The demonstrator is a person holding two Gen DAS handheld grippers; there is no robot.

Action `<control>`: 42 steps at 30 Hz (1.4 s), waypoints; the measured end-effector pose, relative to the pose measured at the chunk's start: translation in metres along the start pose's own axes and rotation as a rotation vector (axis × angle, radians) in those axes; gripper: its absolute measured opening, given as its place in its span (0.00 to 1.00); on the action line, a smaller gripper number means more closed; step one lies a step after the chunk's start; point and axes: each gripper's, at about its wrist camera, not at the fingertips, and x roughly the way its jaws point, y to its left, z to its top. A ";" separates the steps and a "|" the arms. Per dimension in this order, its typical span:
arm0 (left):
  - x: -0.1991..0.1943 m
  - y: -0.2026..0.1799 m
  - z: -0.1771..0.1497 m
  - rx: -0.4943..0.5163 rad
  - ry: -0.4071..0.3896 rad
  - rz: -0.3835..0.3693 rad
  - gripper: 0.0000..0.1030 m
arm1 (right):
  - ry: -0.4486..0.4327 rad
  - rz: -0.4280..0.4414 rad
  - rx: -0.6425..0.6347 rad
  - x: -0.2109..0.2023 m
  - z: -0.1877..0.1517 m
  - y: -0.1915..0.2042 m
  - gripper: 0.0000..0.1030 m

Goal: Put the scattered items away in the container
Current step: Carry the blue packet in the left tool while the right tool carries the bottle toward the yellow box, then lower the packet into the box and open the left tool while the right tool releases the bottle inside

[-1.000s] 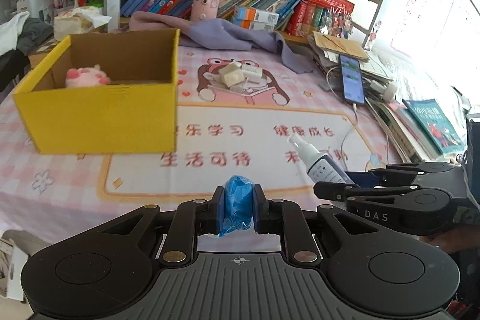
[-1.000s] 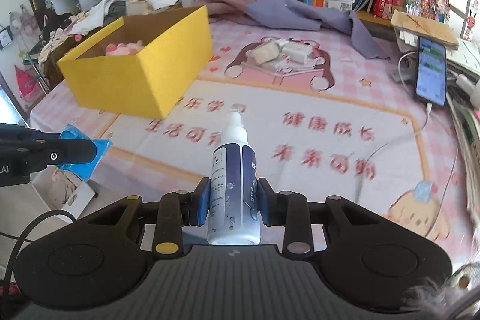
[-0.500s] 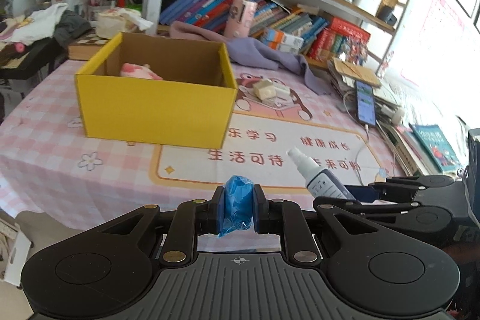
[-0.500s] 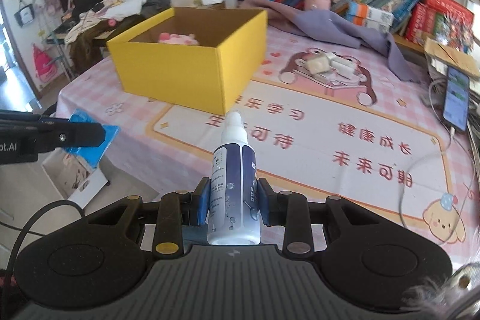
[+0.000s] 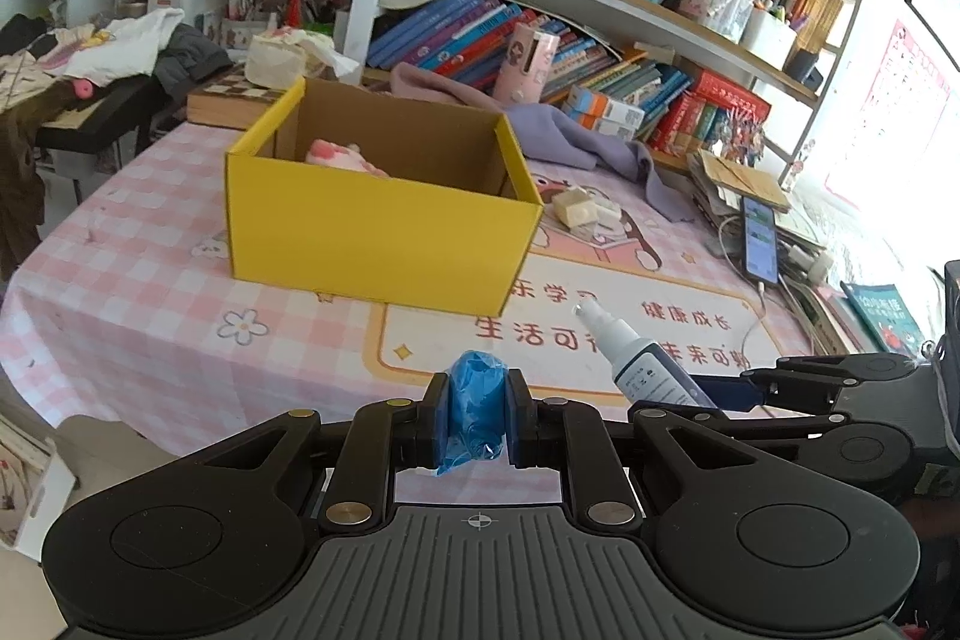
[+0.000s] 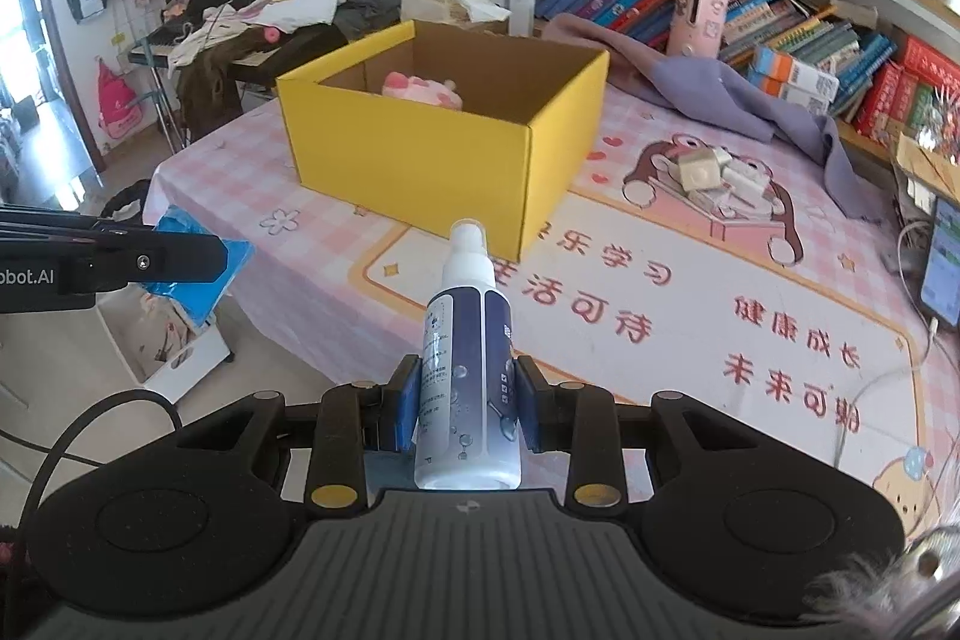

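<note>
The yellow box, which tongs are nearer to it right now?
Hard to call; roughly equal. Left tongs, shut on a blue packet, and right tongs, shut on a spray bottle, both hang short of the yellow box.

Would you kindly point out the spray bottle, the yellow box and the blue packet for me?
spray bottle (image 6: 468,388): right wrist view, on its labelled body.
yellow box (image 5: 378,235): left wrist view, on its near outer wall.
blue packet (image 5: 475,403): left wrist view, on its crumpled front.

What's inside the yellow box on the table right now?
Inside the yellow box lies one pink plush toy, near the far wall. The near walls hide the box floor in front of it, so anything lying low there cannot be seen.
</note>
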 end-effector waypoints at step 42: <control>0.097 0.032 0.156 0.009 -0.180 0.064 0.16 | -0.135 0.096 -0.184 0.099 0.172 -0.049 0.30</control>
